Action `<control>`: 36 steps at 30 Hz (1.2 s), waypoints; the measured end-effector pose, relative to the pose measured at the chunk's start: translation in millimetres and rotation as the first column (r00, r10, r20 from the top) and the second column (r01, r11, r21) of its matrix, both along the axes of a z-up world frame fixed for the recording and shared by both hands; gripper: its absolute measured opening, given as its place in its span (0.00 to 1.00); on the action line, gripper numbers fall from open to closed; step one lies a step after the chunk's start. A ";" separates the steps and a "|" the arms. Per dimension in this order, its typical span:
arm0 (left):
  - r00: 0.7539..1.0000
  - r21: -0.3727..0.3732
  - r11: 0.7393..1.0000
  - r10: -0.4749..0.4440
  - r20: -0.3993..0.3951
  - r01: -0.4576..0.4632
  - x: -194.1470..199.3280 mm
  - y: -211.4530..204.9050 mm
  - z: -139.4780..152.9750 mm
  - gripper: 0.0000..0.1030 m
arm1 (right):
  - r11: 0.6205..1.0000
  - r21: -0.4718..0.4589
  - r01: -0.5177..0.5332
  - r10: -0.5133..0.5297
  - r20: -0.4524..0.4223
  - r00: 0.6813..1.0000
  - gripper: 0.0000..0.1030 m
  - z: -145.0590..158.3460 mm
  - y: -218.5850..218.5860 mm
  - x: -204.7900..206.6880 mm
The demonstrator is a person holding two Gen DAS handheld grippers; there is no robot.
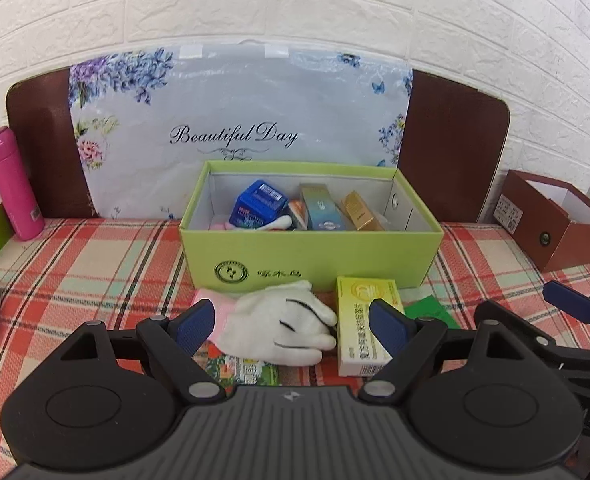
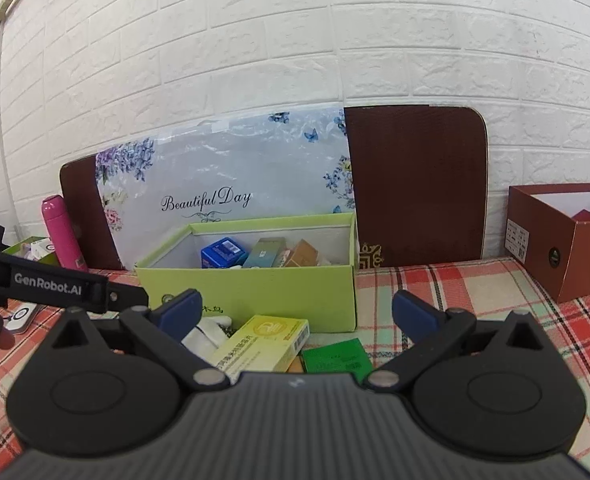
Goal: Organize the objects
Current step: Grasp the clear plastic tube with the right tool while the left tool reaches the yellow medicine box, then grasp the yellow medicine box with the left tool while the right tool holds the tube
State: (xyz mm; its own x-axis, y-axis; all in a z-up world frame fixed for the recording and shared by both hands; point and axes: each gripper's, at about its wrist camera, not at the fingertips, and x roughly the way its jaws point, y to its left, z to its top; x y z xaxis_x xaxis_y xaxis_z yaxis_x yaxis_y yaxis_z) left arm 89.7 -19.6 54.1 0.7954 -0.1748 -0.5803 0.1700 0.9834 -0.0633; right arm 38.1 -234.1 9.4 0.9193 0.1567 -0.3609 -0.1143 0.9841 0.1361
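Both grippers are spread wide and hold nothing: the left gripper (image 1: 293, 324) hangs low over the plaid cloth (image 1: 95, 272) with the glove (image 1: 283, 324) between its blue pads, and the right gripper (image 2: 295, 314) hovers beside it, above the carton (image 2: 263, 342) and the green packet (image 2: 335, 356). These loose things lie on the cloth just in front of the green box (image 1: 311, 256), which stands open and already holds a blue pack (image 1: 261, 202), a teal carton (image 1: 321, 208) and a gold carton (image 1: 361, 212). The glove is white knit with a pink cuff, limp and crumpled; it looks very light and would likely fold and dangle, so a pinch across the bunched palm seems safer than one at a fingertip. The carton touching it on the right is thin yellow-green printed card, a flat rectangular block; it is probably light and stiff enough but could dent, and its glossy faces may slip, so a hold across the two long narrow sides seems best. The green packet is flat and lies almost flush with the cloth, which would make it hard to get a pad under; part of a printed sheet (image 1: 251, 372) peeks from beneath the glove. The cloth is woven and matte, likely giving good friction. A pink bottle (image 1: 11, 184) stands far left, smooth and cylindrical, and a brown box (image 1: 555, 220) sits open far right, against a white brick wall.
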 end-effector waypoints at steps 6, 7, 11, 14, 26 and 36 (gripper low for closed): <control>0.999 -0.003 1.000 0.010 -0.042 -0.010 -6.3 8.3 -17.7 0.85 | 1.000 -0.007 -0.011 0.011 -0.062 0.998 1.00 -21.0 1.4 -8.2; 0.999 0.000 1.000 0.012 -0.048 -0.012 -6.8 9.5 -20.5 0.85 | 1.000 -0.009 -0.019 0.018 -0.079 0.997 1.00 -25.6 1.7 -8.8; 0.998 0.005 1.000 0.009 -0.061 -0.008 -9.8 12.5 -30.0 0.85 | 0.997 -0.037 -0.070 0.064 -0.147 0.987 1.00 -51.0 7.5 -10.9; 0.998 0.004 1.000 -0.022 -0.062 0.023 -11.0 7.7 -34.3 0.85 | 0.991 -0.098 -0.094 0.073 -0.200 0.977 0.96 -68.9 18.0 -9.8; 0.982 -0.001 0.988 -0.152 -0.111 0.153 31.9 -54.1 -59.7 0.85 | 0.984 -0.067 -0.166 0.136 -0.319 0.938 0.11 -84.9 20.4 -27.7; 0.963 -0.010 0.978 -0.207 -0.173 0.208 27.0 -39.8 -76.5 0.67 | 0.966 0.197 -0.167 0.233 -0.386 0.892 0.11 -78.8 -7.2 -60.4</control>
State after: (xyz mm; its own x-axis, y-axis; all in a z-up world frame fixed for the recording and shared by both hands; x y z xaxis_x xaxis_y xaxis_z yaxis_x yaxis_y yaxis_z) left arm 116.7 -59.4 -22.4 0.6299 -0.3204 -0.7075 0.3576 0.9283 -0.1019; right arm -22.3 -241.4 -69.4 0.6428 0.4062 -0.6495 -0.2096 0.9088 0.3608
